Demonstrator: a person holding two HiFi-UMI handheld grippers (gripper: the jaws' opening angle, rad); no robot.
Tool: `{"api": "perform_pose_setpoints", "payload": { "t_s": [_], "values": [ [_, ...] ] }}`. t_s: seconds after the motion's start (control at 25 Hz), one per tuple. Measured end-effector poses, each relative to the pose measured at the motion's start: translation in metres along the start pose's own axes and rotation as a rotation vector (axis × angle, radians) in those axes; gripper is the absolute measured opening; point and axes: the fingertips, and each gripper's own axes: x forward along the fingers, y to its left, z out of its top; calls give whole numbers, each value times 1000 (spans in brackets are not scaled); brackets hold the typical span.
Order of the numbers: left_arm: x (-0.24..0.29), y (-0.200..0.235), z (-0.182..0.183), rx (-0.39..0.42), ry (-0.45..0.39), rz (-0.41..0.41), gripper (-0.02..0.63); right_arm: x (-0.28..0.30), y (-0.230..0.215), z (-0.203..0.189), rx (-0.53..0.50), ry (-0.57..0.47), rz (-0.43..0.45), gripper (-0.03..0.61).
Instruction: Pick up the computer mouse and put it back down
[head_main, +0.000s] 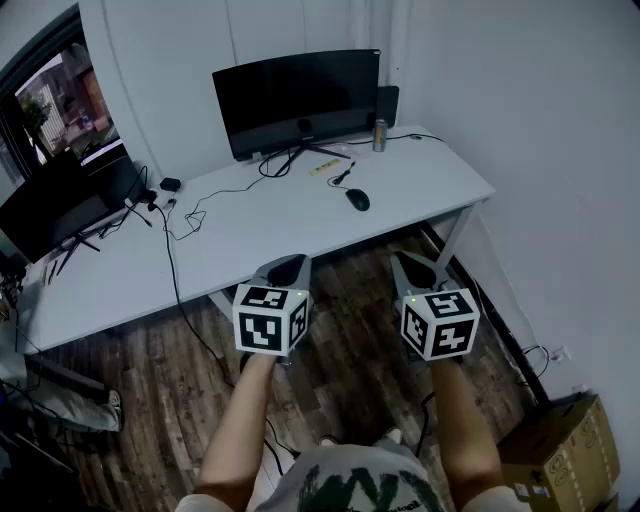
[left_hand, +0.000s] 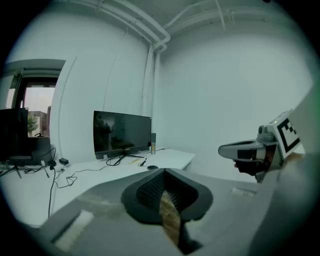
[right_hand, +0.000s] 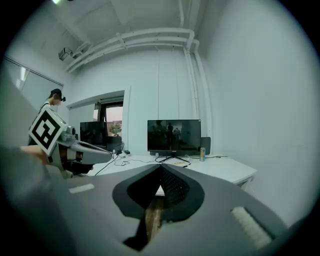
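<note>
Computer mouse (head_main: 357, 199) rests on the white desk (head_main: 250, 235), in front of the monitor (head_main: 297, 100) and well apart from both grippers. Left gripper (head_main: 298, 261) and right gripper (head_main: 400, 259) hang over the wooden floor (head_main: 345, 360), short of the desk edge. Both have their jaws clenched together on nothing.

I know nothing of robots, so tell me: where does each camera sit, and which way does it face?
Head view: on the person's head, facing steeply down at the white desk and mouse; both forearms, left tongs and right tongs show.
Left gripper view: rides the left tongs, looks along their shut jaws toward the monitor; right tongs show at right.
Right gripper view: rides the right tongs, looks along shut jaws toward monitor and can; left tongs show at left.
Shared: all three see desk and monitor.
</note>
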Motion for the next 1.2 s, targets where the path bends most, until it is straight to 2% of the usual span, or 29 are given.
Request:
{"api": "perform_pose_setpoints", "payload": {
  "t_s": [0.32, 0.68, 0.92, 1.04, 1.2],
  "values": [
    [-6, 9, -5, 1, -3, 10, 5, 1, 9, -4, 0, 1, 2, 2],
    [-5, 23, -5, -9, -14, 26, 5, 10, 14, -7, -1, 20, 15, 72],
    [9, 28, -4, -40, -16, 41, 5, 24, 6, -9, 20, 28, 21, 126],
    [18, 29, 1, -26, -24, 39, 5, 34, -3, -8, 41, 24, 18, 141],
    [37, 30, 7, -23, -29, 29, 5, 53, -15, -9, 62, 37, 41, 208]
  ]
}}
